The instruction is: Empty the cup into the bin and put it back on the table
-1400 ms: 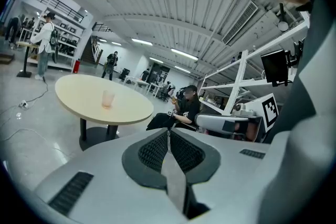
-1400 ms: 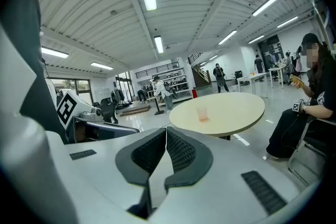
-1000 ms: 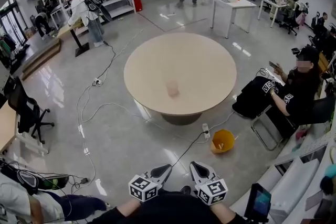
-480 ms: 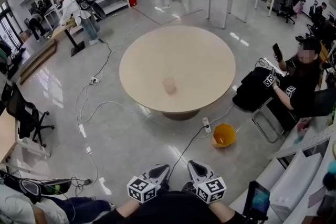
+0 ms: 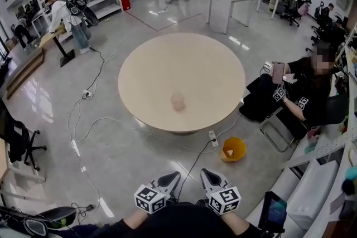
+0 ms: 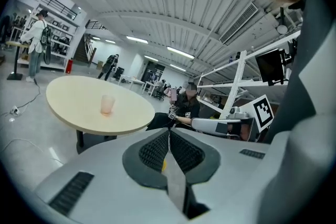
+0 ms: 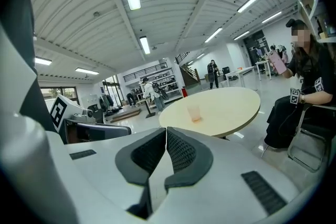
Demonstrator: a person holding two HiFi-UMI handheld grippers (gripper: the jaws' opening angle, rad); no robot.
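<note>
Over the last second the head view has swung a little. The round counter (image 5: 167,58) now sits further left and slightly larger than it did, and the cup (image 5: 177,101) has slid lower in the frame, closer to my side. Nothing on the counter itself has moved: the cup stands upright near the counter's near edge, alone, well apart from both grippers. The orange bin (image 5: 233,149) is on the floor just off the counter's near right edge, beside a seated person (image 5: 304,92) who has lifted a phone higher than before.

I take this as the approach only beginning. The cup is untouched, nothing has been emptied, and the whole task is ahead of me. Whether the cup holds anything I cannot tell from here; it shows only as a pale pink, translucent shape.

Both grippers hang where they were, low at the bottom of the head view and tucked close to the body, side by side, with their marker cubes facing up. The left gripper (image 6: 168,136) is clenched, its ribbed pads pressed together with nothing between them. It looks across the room at the cup from the left. The right gripper (image 7: 166,134) is clenched and empty too, aimed so the cup sits just above its tips in its own view. Neither arm is extended yet.
</note>
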